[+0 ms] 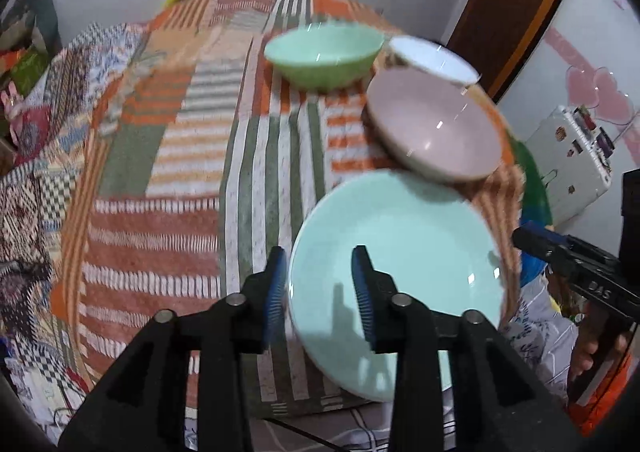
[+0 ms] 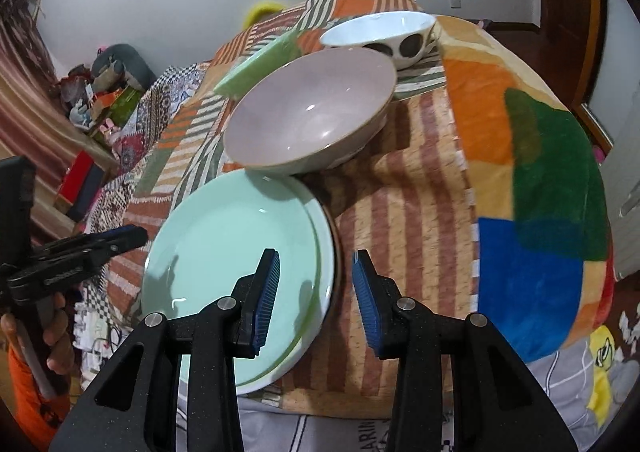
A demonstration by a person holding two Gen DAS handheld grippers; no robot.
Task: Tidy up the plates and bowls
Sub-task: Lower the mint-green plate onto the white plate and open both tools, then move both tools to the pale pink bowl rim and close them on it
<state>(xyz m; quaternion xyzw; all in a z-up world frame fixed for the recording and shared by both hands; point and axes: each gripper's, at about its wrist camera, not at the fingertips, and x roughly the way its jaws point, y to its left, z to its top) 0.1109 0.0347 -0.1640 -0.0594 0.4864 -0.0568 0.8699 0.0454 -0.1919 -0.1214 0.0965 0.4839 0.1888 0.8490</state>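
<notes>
A: What's the biggest thing here?

B: A patchwork cloth [image 1: 168, 156] spread over the whole surface, striped orange, green and brown. Its right part, seen from the right wrist, has solid orange, green and blue blocks.

A: And the dishes on it?

B: Nearest is a mint plate [image 2: 224, 252], lying on top of a second plate [image 2: 325, 236] whose rim shows at its right edge. Just behind them sits a pink bowl [image 2: 312, 112], its near rim overlapping the plates' far edge. Behind that is a white bowl [image 2: 380, 32] with dark spots, on the right, and a green bowl [image 1: 324, 52] on the left, close to the pink one.

A: The grippers?

B: The left gripper [image 1: 320, 288] hovers over the plate's left edge, fingers apart; one pad lies outside the rim, the other over the plate, and neither presses on it. The right gripper [image 2: 316, 292] is over the plates' right edge, fingers spread, nothing pinched.

A: Anyone visible?

B: A hand [image 2: 54, 332] in an orange sleeve, holding the left gripper's handle.
</notes>
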